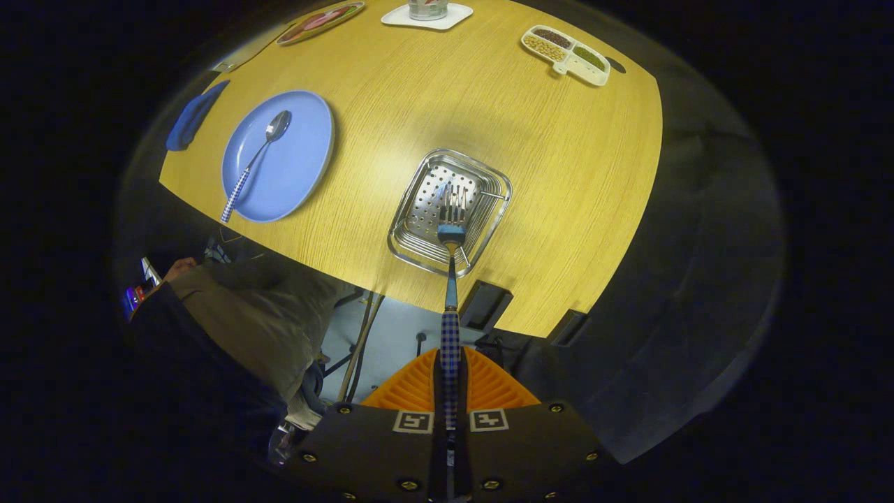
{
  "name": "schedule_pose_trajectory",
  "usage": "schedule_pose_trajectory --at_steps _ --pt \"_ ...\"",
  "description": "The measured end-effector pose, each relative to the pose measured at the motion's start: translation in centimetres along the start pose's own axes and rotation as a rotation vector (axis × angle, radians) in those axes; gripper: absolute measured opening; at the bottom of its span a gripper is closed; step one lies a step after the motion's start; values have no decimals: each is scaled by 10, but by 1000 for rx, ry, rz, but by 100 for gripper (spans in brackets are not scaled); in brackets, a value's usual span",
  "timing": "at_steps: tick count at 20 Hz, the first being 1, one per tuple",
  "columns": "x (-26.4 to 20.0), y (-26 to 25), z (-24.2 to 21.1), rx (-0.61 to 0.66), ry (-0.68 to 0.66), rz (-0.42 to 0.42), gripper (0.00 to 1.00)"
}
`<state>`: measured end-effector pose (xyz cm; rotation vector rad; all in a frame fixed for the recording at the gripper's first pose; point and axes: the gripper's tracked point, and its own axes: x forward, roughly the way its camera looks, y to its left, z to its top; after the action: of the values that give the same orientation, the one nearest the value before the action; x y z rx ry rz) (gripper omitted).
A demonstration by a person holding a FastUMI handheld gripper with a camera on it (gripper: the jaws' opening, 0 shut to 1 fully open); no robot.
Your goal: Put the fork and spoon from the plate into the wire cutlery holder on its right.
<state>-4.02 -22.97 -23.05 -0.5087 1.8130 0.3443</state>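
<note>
My gripper (450,370) is shut on the checked handle of the fork (452,279), which points straight ahead from between the fingers. I look down from above: the fork's tines hang over the open top of the wire cutlery holder (419,244), a shiny metal basket with a perforated bottom standing on the wooden table. To the holder's left lies a blue plate (293,168) with the spoon (255,161) resting on it, its checked handle sticking out over the plate's near rim.
Beyond the holder, a white divided dish (567,54) of beans, a white coaster (426,17) with a glass, and a patterned plate (319,21) sit at the table's far side. A blue cloth (193,115) lies left of the blue plate. A person's leg (258,314) is below the table edge.
</note>
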Motion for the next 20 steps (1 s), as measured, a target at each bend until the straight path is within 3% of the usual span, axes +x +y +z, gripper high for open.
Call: schedule_pose_trajectory --at_steps 11,20 --pt "19 -2 30 39 161 99 4" --pt "29 -1 50 62 207 113 8"
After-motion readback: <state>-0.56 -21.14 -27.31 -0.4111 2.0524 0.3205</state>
